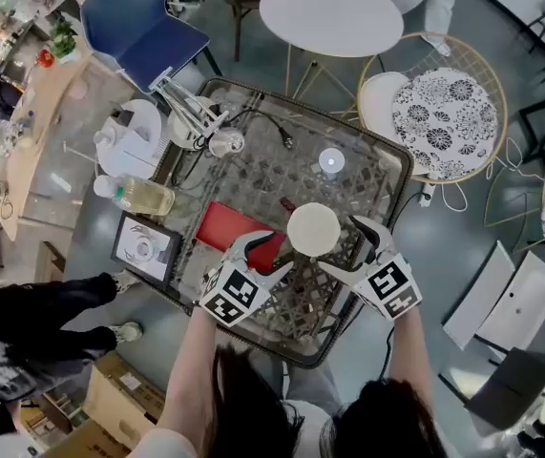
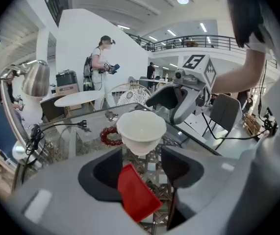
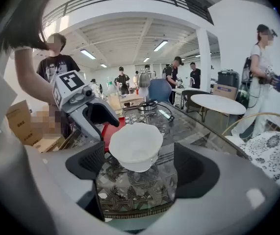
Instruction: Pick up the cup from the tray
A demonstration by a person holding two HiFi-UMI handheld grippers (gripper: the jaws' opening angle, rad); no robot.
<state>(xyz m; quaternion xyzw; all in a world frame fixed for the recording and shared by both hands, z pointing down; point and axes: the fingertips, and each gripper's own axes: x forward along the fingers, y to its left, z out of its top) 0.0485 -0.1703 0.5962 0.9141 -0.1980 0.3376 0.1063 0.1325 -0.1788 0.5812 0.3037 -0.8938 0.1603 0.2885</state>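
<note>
Both grippers are on the cup at once. The left gripper and the right gripper come at it from either side, each with its jaws spread wide and nothing between its own pads. As far as I can see, the cup is pinched between the tips of the two. It hangs clear of the glass table, just beside the red tray rather than on it. So the lift looks done. What's left, I'd say, is carrying it steadily, since that hold looks thin.
</note>
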